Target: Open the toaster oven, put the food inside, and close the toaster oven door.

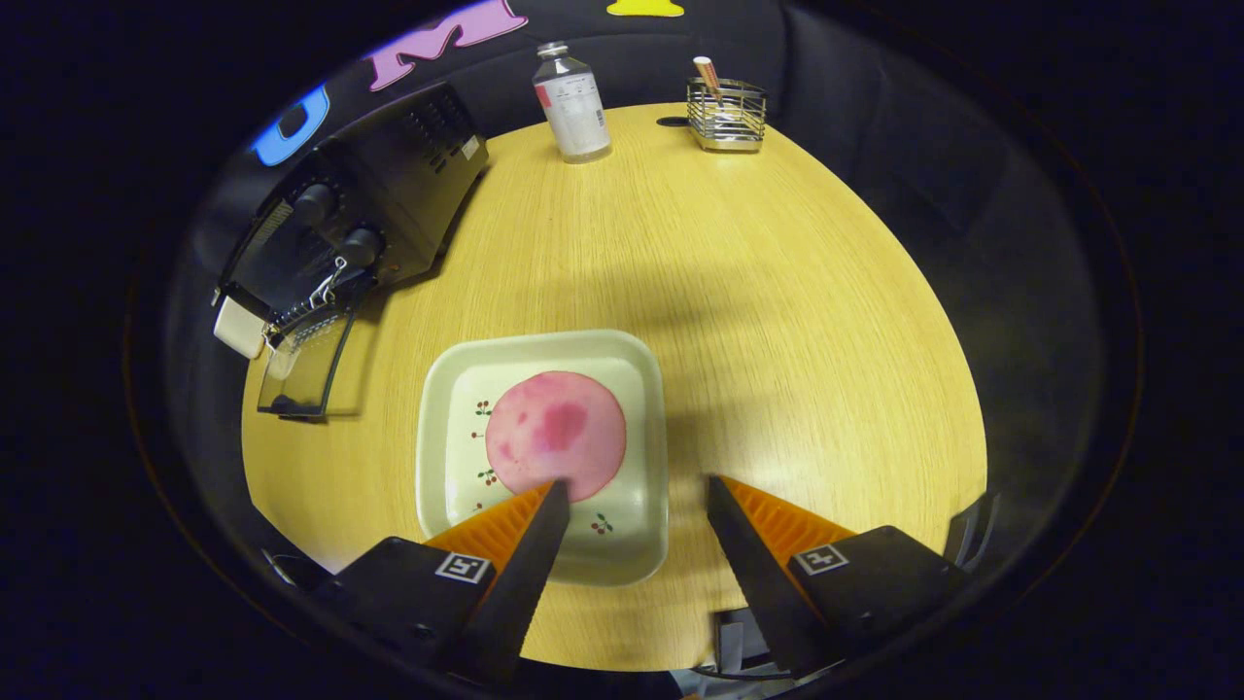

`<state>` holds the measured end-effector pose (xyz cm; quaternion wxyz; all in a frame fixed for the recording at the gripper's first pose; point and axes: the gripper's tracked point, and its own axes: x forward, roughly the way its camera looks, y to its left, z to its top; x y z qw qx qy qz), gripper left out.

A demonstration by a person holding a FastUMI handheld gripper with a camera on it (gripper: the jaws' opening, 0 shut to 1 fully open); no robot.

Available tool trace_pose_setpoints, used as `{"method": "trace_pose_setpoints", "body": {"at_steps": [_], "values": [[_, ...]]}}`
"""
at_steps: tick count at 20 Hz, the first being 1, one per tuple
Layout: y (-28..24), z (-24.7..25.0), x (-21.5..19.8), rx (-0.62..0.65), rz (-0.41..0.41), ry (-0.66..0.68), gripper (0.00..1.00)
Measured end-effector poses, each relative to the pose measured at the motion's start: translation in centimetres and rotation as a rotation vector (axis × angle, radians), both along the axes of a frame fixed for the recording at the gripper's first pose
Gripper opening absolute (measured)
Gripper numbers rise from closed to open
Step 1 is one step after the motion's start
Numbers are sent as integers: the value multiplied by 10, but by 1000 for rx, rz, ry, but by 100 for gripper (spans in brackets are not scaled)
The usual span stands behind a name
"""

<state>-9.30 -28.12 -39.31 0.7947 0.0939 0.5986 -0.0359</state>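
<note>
My gripper (634, 493) is hanging open over a pale wood-grain yellow table (777, 321). I am seeing mottled pink food (555, 434) on a cream plate (641, 389) sprinkled with small red cherries; a black toaster oven (379, 204); a silvery wire basket (726, 115).

**Light wood bench in a dark cloth booth**

So the setup is a bench (777, 321) with a pale yellowish wood-grain top and a rounded far edge. Black cloth wall (875, 107) wraps around behind and to the sides, hanging in soft folds. Light comes from above, pretty bright on the middle of the wood, with a soft shadow band running across it. At the far edge stand a clear bottle (572, 102) and, well apart from it, a little wire basket (727, 117) with something stick-like poking out.
</note>
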Motion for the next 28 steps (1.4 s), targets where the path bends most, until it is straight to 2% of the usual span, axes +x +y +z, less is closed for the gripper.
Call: {"method": "trace_pose_setpoints", "body": {"at_steps": [2,3,4,5,8,10,11,12,15,17,22,28], "values": [[1,-3,2,-15,19,-1,85],[3,-1,1,-16,23,4,73],[5,1,1,3,13,8,71],[4,-2,2,1,0,9,58],[-1,-1,2,17,-24,14,50],[-4,-4,2,53,-69,-7,38],[-1,1,3,88,-92,-6,16],[0,-3,2,110,-99,-3,16],[2,-1,2,133,-92,-17,8],[4,-1,4,165,-129,-28,7],[26,1,0,375,-313,-23,6],[44,20,2,567,-475,-31,6]]}}
